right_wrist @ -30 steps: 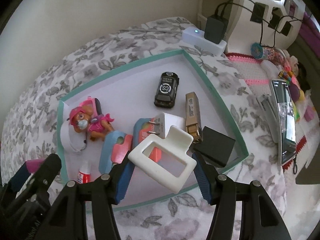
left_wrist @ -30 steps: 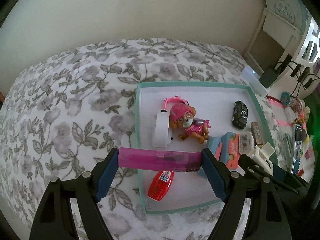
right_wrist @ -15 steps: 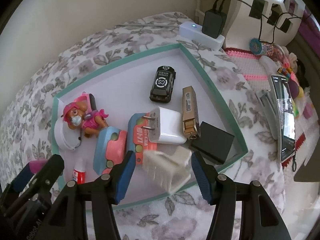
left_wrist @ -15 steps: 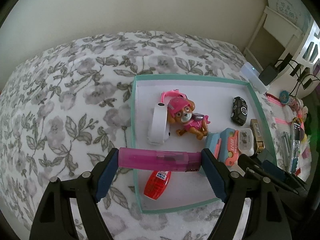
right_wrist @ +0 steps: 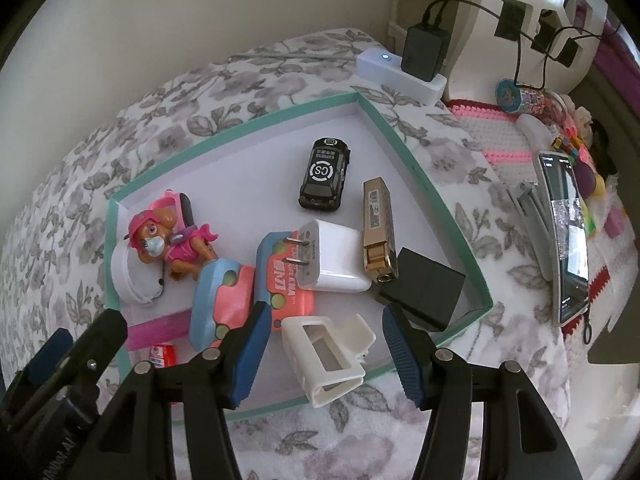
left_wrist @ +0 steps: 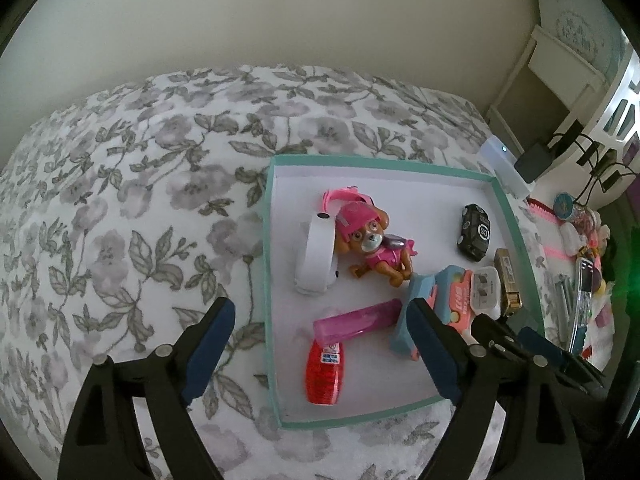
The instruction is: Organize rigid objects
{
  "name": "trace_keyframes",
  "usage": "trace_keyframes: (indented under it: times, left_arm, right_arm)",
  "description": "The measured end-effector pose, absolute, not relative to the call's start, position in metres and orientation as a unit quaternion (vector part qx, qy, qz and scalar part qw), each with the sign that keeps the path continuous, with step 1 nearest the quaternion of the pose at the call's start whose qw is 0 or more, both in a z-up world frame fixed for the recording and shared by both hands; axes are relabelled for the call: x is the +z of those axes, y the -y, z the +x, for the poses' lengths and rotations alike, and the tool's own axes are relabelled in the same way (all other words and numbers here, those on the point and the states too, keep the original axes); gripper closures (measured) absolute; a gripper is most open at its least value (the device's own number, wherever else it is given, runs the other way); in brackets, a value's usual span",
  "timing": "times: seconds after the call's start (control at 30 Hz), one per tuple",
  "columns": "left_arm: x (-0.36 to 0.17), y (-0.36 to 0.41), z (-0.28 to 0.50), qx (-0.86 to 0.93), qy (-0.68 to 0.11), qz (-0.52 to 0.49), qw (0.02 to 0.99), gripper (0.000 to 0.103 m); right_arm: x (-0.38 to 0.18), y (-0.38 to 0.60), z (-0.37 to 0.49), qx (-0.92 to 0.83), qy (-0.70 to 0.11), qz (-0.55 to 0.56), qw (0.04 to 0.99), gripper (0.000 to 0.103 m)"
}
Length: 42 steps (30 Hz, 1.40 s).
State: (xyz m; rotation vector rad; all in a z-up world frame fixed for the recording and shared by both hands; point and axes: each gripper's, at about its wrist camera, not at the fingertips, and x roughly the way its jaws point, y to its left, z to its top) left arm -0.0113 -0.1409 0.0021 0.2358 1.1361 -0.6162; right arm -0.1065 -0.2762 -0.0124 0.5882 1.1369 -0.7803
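I see both my left tongs (left_wrist: 320, 344) and right tongs (right_wrist: 322, 348) gaping, pink tube (left_wrist: 356, 323) and white hair claw (right_wrist: 326, 356) lying loose between their fingers in the tray (right_wrist: 440, 208).

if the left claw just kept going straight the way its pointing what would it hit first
Most likely the pink tube lying in the teal-rimmed tray, with the red bottle just below it. The left claw is open and empty above them. Depth is hard to judge in this fisheye view, so it could meet the bottle first.

floral bedspread (left_wrist: 132, 208), phone (right_wrist: 566, 236) — power strip (right_wrist: 400, 74)
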Motion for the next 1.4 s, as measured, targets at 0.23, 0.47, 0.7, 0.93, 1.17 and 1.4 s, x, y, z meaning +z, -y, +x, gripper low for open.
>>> trace_keyframes:
  times: [0.23, 0.47, 0.7, 0.93, 1.17, 1.4]
  left_arm:
    - [0.009, 0.135, -0.008, -0.241, -0.495, 0.141, 0.823, 0.015]
    - [0.006, 0.121, 0.007, -0.206, -0.494, 0.135, 0.834, 0.014]
    - [0.003, 0.11, 0.018, -0.194, -0.501, 0.127, 0.834, 0.014]
    - [0.001, 0.104, 0.025, -0.182, -0.503, 0.122, 0.836, 0.014]
    - [0.004, 0.101, 0.025, -0.182, -0.482, 0.136, 0.846, 0.014]
    - [0.011, 0.094, 0.018, -0.167, -0.465, 0.151, 0.856, 0.014]
  right_arm:
    - [-0.012, 0.275, -0.105, -0.349, -0.515, 0.268, 0.736, 0.041]
    - [-0.014, 0.268, -0.098, -0.334, -0.518, 0.257, 0.744, 0.031]
    - [-0.012, 0.264, -0.093, -0.324, -0.514, 0.248, 0.755, 0.022]
    - [-0.008, 0.26, -0.091, -0.318, -0.503, 0.237, 0.768, 0.003]
    - [-0.005, 0.255, -0.088, -0.315, -0.493, 0.224, 0.779, 0.0]
    - [-0.003, 0.25, -0.089, -0.312, -0.493, 0.221, 0.782, 0.0]
